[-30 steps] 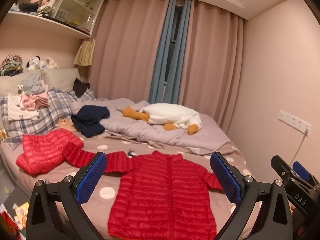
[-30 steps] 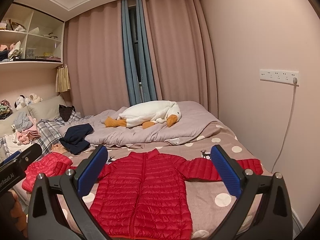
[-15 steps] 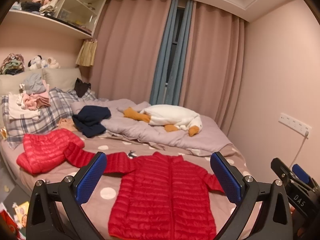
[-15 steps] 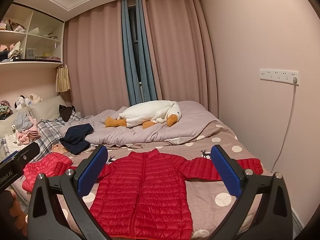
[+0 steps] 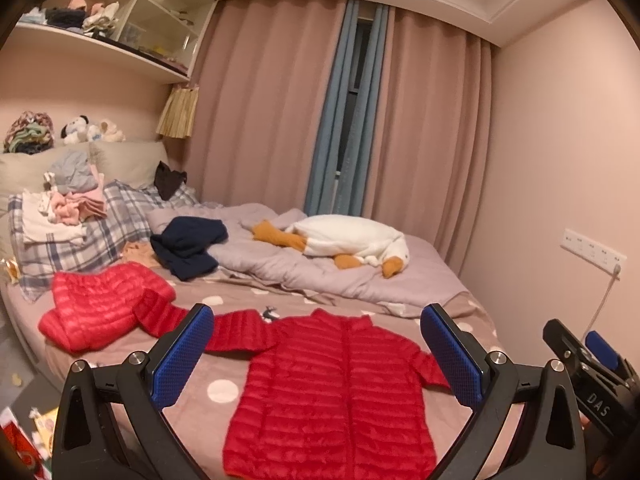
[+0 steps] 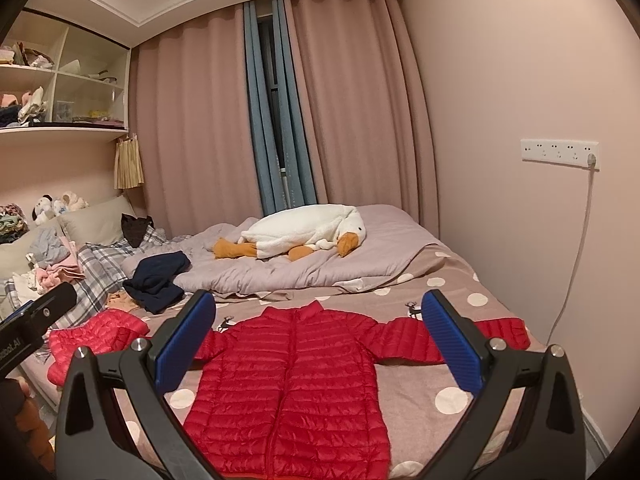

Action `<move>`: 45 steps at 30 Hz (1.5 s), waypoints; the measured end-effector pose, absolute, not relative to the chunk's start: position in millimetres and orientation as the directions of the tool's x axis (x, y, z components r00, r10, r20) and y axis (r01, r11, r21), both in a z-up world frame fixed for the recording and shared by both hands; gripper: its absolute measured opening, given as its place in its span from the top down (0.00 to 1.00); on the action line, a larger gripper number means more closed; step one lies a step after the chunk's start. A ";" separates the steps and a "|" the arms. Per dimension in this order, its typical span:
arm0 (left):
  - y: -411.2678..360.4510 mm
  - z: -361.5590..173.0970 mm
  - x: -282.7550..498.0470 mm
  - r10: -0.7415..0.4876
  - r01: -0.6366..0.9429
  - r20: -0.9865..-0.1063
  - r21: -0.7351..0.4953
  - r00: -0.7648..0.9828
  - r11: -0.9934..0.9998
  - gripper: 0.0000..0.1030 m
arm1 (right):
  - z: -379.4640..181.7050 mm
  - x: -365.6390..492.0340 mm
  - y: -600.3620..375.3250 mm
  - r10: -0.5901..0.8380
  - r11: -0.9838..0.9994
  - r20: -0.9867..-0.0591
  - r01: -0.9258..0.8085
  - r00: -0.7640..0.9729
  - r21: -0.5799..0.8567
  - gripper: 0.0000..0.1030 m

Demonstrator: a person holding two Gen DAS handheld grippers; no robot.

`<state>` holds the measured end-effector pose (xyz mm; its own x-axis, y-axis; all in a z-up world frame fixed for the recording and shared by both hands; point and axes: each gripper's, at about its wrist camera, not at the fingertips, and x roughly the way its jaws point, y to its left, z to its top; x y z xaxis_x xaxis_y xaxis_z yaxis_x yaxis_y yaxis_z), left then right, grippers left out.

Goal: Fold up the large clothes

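Lying flat on the polka-dot bed (image 6: 448,396), front up, zipped, sleeves spread, is a red quilted puffer jacket (image 6: 292,392). The left gripper (image 5: 316,354) and right gripper (image 6: 318,340) are both hovering above it, jaws spread wide, gripping nothing. "DAS" is showing on the right gripper's body in the left view.

Both wrist views above the bed's (image 5: 224,368) foot, facing the curtains (image 6: 360,120), sharing the red jacket (image 6: 292,384)
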<state>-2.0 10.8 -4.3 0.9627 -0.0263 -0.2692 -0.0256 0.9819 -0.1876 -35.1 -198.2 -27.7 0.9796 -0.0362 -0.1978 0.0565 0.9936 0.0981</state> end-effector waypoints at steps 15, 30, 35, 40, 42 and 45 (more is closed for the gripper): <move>13.7 -3.5 -4.9 -0.035 -0.017 -0.270 -0.186 0.962 0.982 0.01 | -25.5 -37.9 -197.3 -0.045 0.994 -0.197 0.063 0.979 0.087 0.00; 6.9 -4.3 -0.9 -0.022 -0.030 -0.277 -0.184 0.961 0.982 0.01 | -27.0 -38.0 -199.2 -0.058 0.993 -0.204 0.078 0.977 0.091 0.00; 5.7 -4.3 -0.2 -0.019 -0.033 -0.278 -0.181 0.960 0.983 0.01 | -28.9 -35.3 -199.8 -0.061 0.992 -0.215 0.082 0.975 0.092 0.00; 5.2 -4.6 1.1 -0.018 -0.032 -0.284 -0.170 0.959 0.985 0.01 | -28.3 -35.0 -201.2 -0.061 0.993 -0.220 0.081 0.974 0.085 0.00; 5.2 -4.7 0.1 -0.014 -0.034 -0.280 -0.167 0.960 0.985 0.01 | -27.8 -36.1 -201.7 -0.062 0.993 -0.217 0.082 0.974 0.085 0.00; 4.2 -4.8 -0.6 -0.010 -0.038 -0.274 -0.166 0.962 0.985 0.01 | -28.4 -36.7 -204.1 -0.060 0.993 -0.217 0.081 0.974 0.091 0.00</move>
